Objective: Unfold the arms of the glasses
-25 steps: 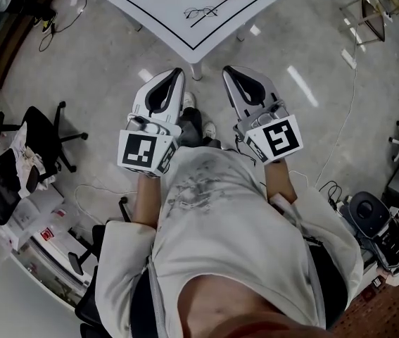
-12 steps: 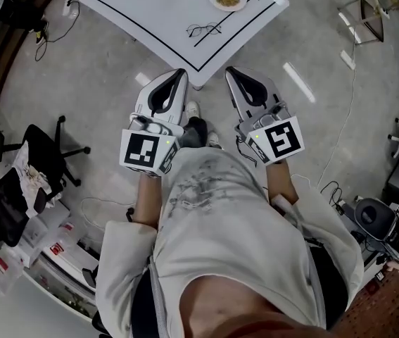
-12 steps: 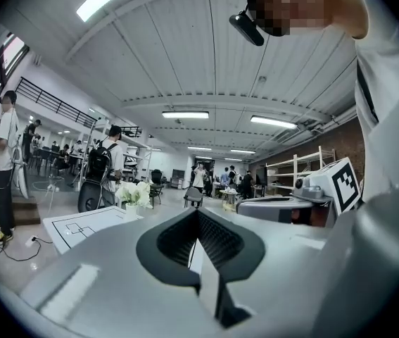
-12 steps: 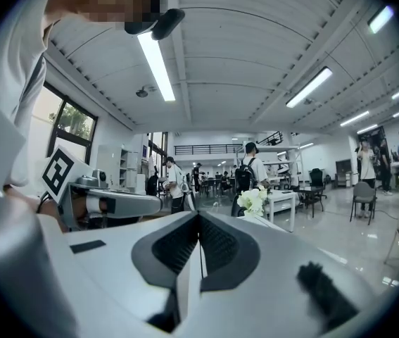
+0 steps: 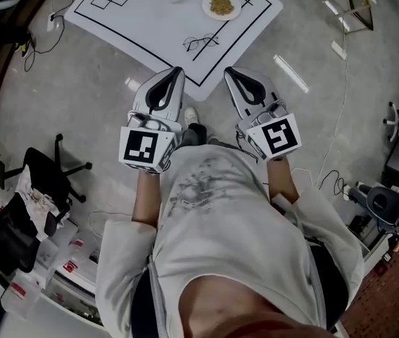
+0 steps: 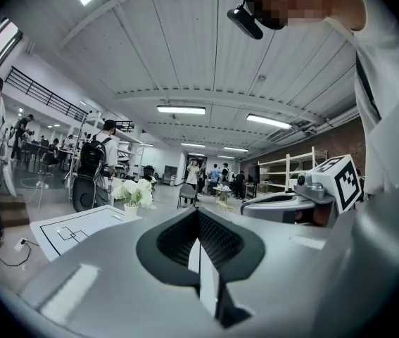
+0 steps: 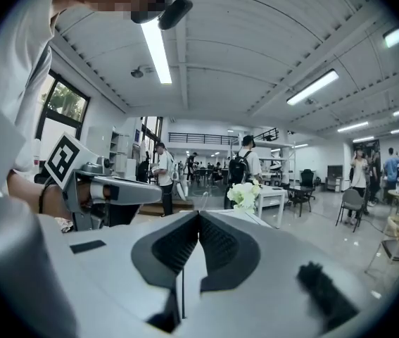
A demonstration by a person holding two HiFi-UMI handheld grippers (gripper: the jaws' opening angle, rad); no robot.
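The glasses (image 5: 200,43), thin and dark-framed, lie on the white table (image 5: 143,27) beside a black line, near its front corner. At this distance I cannot tell how their arms are set. Both grippers are held in front of the person's chest, above the floor and short of the table. The left gripper (image 5: 176,71) is shut with nothing in it, and its jaws meet in the left gripper view (image 6: 198,213). The right gripper (image 5: 229,70) is also shut and empty, with its jaws touching in the right gripper view (image 7: 199,215).
A small plate of food (image 5: 222,5) and a vase of white flowers (image 6: 134,191) stand on the table behind the glasses. A black office chair (image 5: 41,167) and boxes lie at the left. A metal frame (image 5: 357,9), cables and a machine (image 5: 389,210) are at the right.
The table and glasses have come nearer, sliding down and left in the head view. Both grippers stay shut in front of the chest.
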